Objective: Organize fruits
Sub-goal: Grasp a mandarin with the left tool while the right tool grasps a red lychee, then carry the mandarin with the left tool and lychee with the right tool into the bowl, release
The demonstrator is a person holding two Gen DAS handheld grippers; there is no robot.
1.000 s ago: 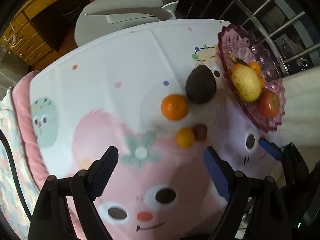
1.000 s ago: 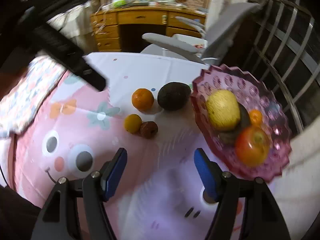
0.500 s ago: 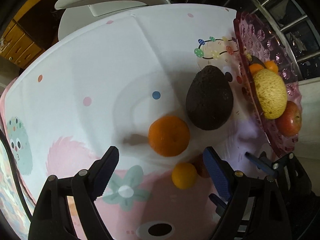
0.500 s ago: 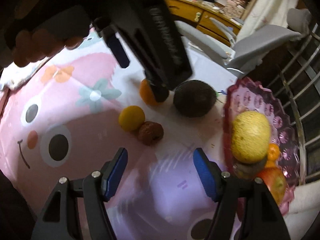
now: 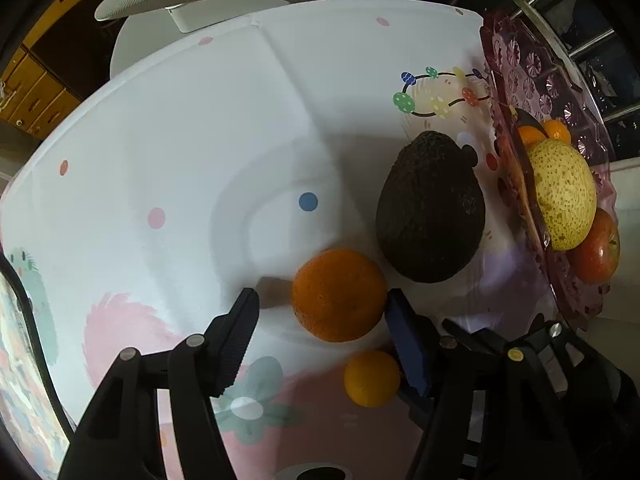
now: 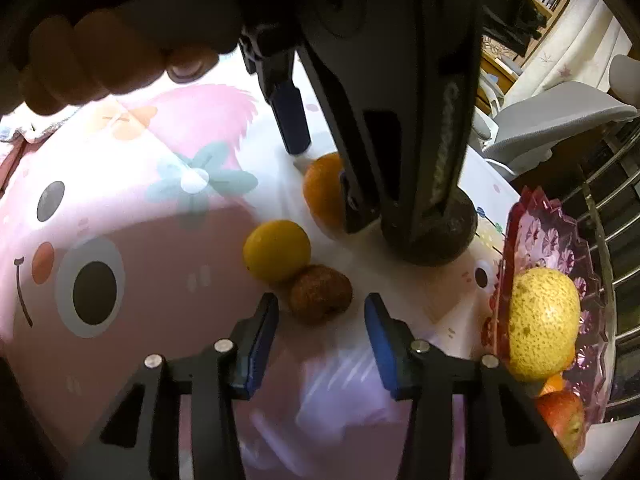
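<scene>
The orange (image 5: 338, 294) is sitting on the surface (image 5: 200, 140) between the fingers of my left tongs (image 5: 320, 312) — the right pad (image 5: 404, 344) is touching its side or very nearly, while the left pad (image 5: 240, 332) is standing clear of it, so these tongs are spread wide and gripping nothing. Just beside the orange, farther from me, the dark avocado (image 5: 432, 208) is lying on the white cloth. A small yellow-orange fruit (image 5: 372, 378) is resting nearer to me, by the right finger.

Through my right wrist camera, I am holding my right tongs (image 6: 318, 320) spread wide as well, and a small brown fruit (image 6: 320, 294) is lying between their tips, touching neither pad as far as I can tell. It is leaning against the small yellow-orange fruit (image 6: 277, 250). Beyond them my left tongs are looming large, covering part of the orange (image 6: 324, 194) and most of the avocado (image 6: 452, 236).

To the right the pink glass plate (image 5: 536, 76) is standing on the surface, carrying a speckled yellow pear (image 5: 566, 196), a red apple (image 5: 596, 248) and small orange fruits (image 5: 556, 130) — all well apart from both tongs. A grey chair (image 5: 224, 4) is standing past the far edge.
</scene>
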